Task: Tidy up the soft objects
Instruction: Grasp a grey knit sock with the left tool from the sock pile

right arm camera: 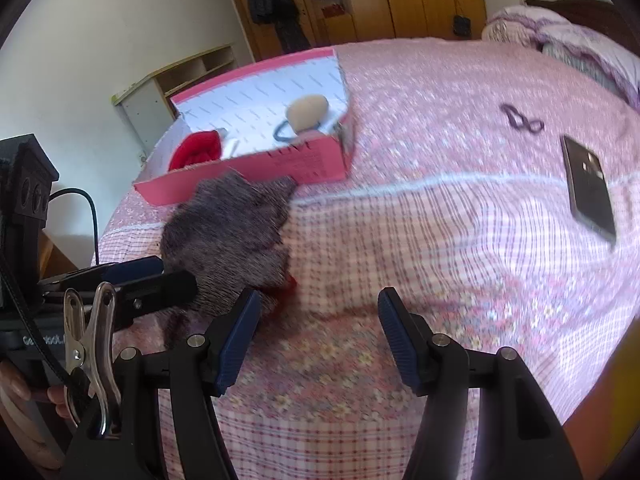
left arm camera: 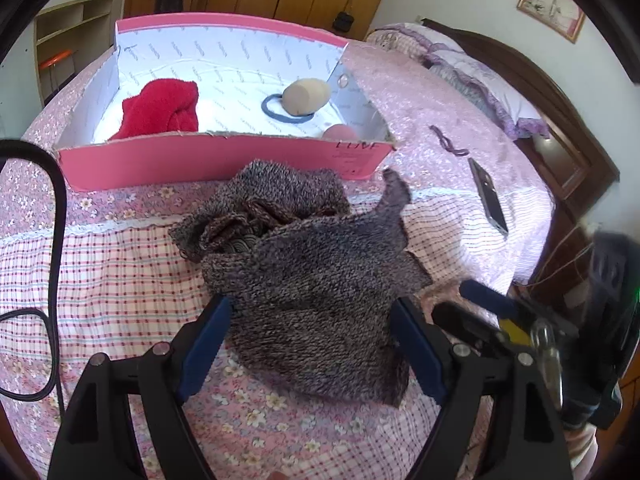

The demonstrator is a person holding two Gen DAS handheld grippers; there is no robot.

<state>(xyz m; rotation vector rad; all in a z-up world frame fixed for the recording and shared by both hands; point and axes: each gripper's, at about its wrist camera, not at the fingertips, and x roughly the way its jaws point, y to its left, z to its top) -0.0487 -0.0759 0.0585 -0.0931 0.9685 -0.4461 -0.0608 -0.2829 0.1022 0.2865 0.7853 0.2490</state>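
A grey-brown knitted cloth (left arm camera: 304, 264) lies crumpled on the bed in front of a pink cardboard box (left arm camera: 224, 160). My left gripper (left arm camera: 310, 320) is open, its blue fingers either side of the cloth's near end. The box holds a red towel (left arm camera: 164, 110), a beige sponge (left arm camera: 306, 96), a blue hair band (left arm camera: 280, 114) and a pink round sponge (left arm camera: 340, 133). In the right wrist view, my right gripper (right arm camera: 316, 320) is open and empty over the bedspread, right of the cloth (right arm camera: 232, 232). The box (right arm camera: 288, 160) is beyond it.
A phone (right arm camera: 590, 186) and a purple hair tie (right arm camera: 520, 120) lie on the pink bedspread (right arm camera: 440, 220) to the right. Pillows (left arm camera: 472, 68) and a wooden headboard stand at the far right. A black cable (left arm camera: 56, 240) runs along the left. Wardrobes are behind.
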